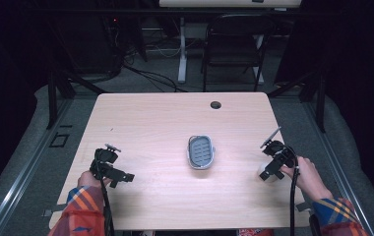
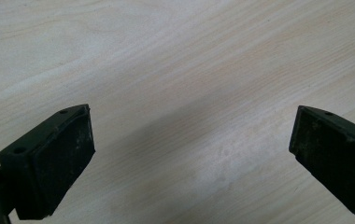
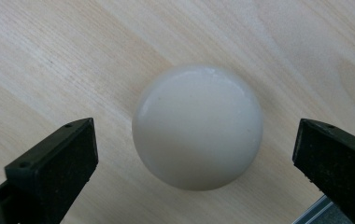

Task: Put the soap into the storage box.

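The right gripper (image 3: 194,154) is hovering, fingers wide, around a white ball (image 3: 197,127) on the tabletop (image 1: 150,123). Next it probably needs closing. The left gripper (image 2: 189,154) is idling, fingers wide and empty.

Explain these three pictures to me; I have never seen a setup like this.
A person sits at a wooden table, holding a hand-held two-jaw tool in each hand. The wide picture comes from a camera above. In it the left gripper and right gripper rest near the table's front corners, with a grey soap dish between them. The other two pictures come from cameras on the tools. The left one looks at bare wood between open jaws. The right one looks down on a white rounded soap, jaws open on either side, not touching. Nothing is held.
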`<state>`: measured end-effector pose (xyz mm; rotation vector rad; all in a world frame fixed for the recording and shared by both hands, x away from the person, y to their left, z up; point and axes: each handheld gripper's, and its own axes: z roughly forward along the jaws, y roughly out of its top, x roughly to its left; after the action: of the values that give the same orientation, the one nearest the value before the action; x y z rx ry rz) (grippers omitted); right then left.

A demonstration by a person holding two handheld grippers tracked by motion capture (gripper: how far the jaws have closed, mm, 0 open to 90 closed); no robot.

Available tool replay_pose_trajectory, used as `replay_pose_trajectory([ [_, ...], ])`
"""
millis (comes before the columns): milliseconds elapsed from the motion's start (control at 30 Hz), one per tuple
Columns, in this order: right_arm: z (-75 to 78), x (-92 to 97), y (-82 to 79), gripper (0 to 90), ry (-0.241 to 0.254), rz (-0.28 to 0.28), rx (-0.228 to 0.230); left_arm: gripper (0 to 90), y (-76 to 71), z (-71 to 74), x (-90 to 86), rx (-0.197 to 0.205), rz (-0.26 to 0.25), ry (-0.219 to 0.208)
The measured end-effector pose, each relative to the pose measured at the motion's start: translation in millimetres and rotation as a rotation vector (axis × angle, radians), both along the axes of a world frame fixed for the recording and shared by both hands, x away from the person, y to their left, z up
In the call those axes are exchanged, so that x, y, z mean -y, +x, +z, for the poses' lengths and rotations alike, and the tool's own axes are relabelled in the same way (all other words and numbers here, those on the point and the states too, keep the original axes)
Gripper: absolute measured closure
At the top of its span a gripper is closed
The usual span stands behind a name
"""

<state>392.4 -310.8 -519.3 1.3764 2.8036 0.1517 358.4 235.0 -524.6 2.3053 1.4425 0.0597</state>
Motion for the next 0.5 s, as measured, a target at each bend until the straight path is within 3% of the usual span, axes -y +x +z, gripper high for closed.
replay_pose_trajectory([
  [33,4.6,-0.6,6.3,0.0,-0.053,0.05,-0.036,0.0,0.1,0.0,-0.1,-0.001,0.0,0.0],
  [67,4.6,-0.6,6.3,0.0,-0.053,0.05,-0.036,0.0,0.1,0.0,-0.1,-0.001,0.0,0.0],
  [100,-1.5,-3.4,4.6,0.0,0.005,-0.008,0.004,0.0,0.0,-0.1,0.3,0.001,0.004,-0.003],
  [233,-1.8,-5.7,8.7,0.0,-0.02,0.006,-0.014,0.0,0.1,-0.2,0.7,0.003,0.005,-0.004],
  [267,-7.9,-7.8,5.5,0.0,0.037,-0.047,0.027,0.0,0.1,-0.1,0.7,0.004,0.004,-0.004],
  [300,1.9,-6.7,13.9,0.0,-0.081,0.072,-0.056,0.0,0.1,-0.2,0.7,0.003,0.004,-0.005],
  [333,-13.5,-11.0,2.9,0.0,0.076,-0.085,0.059,0.0,0.1,-0.2,0.7,0.003,0.005,-0.005],
  [367,-14.9,-11.5,3.2,0.0,0.078,-0.079,0.054,0.0,0.1,-0.1,0.7,0.003,0.005,-0.005],
  [400,-8.1,-10.5,8.2,0.0,-0.002,-0.002,-0.014,0.0,0.1,0.0,0.8,0.003,0.003,-0.004],
  [433,-7.2,-10.7,9.2,1.2,-0.026,0.016,-0.026,0.0,0.0,0.0,0.8,0.003,0.003,-0.004],
  [500,-6.6,-11.2,9.5,12.3,-0.054,0.032,-0.036,0.0,0.1,-0.2,0.7,0.002,0.004,-0.005],
])
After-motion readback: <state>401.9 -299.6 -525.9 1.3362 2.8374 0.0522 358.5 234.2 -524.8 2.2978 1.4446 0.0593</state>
